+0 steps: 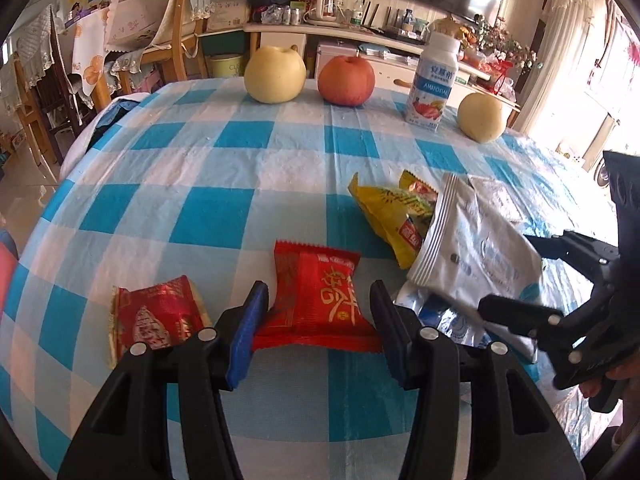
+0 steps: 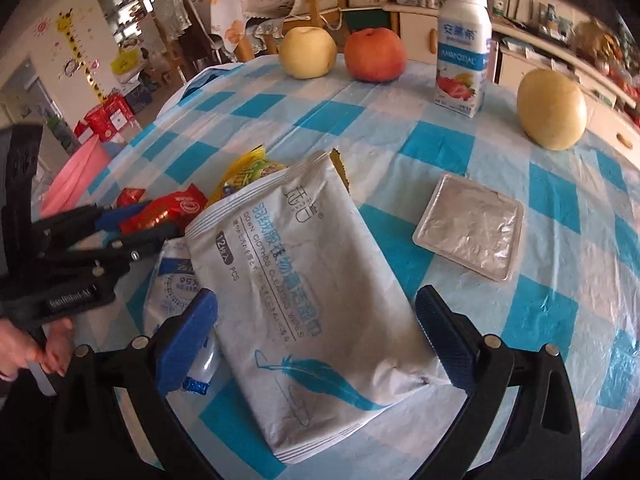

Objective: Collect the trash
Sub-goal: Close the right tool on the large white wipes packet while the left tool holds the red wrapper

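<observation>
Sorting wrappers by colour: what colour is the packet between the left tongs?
Red with gold lettering; clearest in the left wrist view.

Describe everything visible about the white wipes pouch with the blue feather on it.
The wipes pouch is a flat, soft white packet, slightly crumpled, printed with a blue feather, blue and grey lettering and "12 PCS". It lies slanted on the checked tablecloth, its ribbed top seam over a yellow wrapper, its left side over a clear blue-printed bag. The right gripper straddles its lower end, jaws open.

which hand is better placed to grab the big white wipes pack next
Right. The right tongs already straddle the white wipes pack, open with a pad on either side. The left tongs sit around the red snack wrapper, off to the pack's side.
</observation>
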The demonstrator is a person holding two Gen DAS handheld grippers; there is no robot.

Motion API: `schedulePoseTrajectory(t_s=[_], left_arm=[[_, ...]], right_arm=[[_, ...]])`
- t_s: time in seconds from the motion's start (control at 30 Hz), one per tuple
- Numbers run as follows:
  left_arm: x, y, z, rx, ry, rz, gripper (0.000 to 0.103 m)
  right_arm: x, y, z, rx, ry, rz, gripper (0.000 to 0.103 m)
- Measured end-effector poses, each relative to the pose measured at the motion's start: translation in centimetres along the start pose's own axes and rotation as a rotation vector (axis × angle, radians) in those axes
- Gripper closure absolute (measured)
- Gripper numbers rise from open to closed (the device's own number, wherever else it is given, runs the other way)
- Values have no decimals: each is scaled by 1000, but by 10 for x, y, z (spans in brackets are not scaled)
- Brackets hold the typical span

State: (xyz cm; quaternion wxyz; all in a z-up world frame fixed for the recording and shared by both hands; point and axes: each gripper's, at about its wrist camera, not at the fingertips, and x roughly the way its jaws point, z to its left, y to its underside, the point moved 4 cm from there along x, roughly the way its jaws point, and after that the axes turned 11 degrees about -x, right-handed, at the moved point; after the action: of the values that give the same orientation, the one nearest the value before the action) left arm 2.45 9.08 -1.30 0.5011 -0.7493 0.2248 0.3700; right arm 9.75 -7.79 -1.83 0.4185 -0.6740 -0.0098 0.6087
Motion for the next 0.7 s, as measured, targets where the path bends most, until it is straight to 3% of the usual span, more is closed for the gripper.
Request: schedulePoseTrajectory(t_s=[0.3,0.53,0.7], left_arm=[[-26,5,3,-1,43,-15,49],[-40,20,3,14,67,0,49],[-52,30,7,27,73,9,49]], right_arm=[[-16,18,12,-86,-20,31,4],[-5,30,28,-202,75,102,4],[-3,29,16,-139,108,85,4]])
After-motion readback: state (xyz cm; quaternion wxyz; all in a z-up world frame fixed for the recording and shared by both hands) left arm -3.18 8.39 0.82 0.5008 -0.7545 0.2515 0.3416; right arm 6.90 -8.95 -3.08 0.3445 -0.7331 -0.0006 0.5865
